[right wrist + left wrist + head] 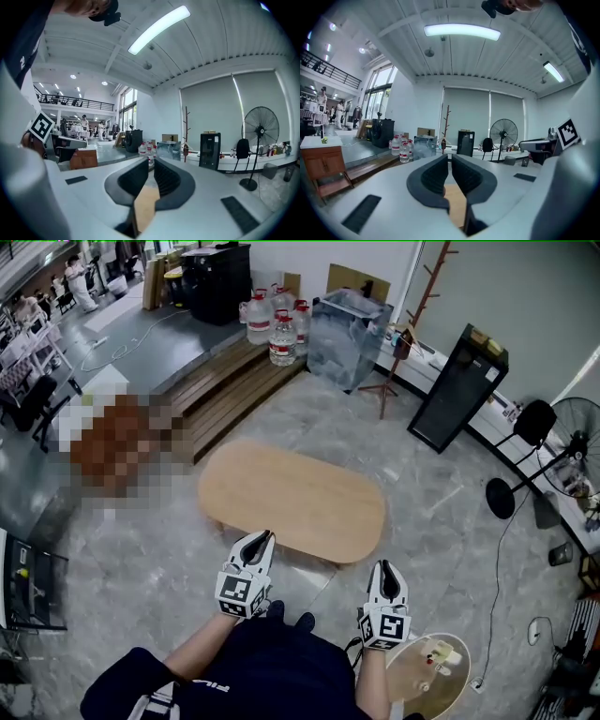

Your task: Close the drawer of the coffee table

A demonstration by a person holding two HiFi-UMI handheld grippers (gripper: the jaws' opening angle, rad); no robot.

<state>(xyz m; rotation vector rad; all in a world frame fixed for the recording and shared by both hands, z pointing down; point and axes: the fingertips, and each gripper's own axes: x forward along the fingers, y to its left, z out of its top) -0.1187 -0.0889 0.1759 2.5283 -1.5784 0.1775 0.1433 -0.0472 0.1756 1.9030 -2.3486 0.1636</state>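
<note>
Two grippers were held up side by side over the near edge of the table [291,498], both pointing roughly level across the room. Left gripper [262,536] sat left of the right gripper [385,565], the two well apart, marker cubes facing the head camera. Neither touched the table. Left gripper view: jaws drawn nearly together, only a thin slit between the pads, nothing in them; a strip of the wood top showed low down past the jaws. Right gripper view: same, jaws almost meeting, empty, with the wood top showing below. The table was a low oval with a light wood top, standing on the grey marble floor [141,559] right in front of the person, long side angled from upper left to lower right. Its drawer could not be made out from above; nothing stuck out past the top's edge in head view. Wooden steps [225,390] lay beyond the table on the left, with water jugs [272,324] on them. A coat rack [412,324], a black cabinet [459,385] and a fan [572,442] stood along the right wall. One small round table [412,681] sat near the person's right side.
</note>
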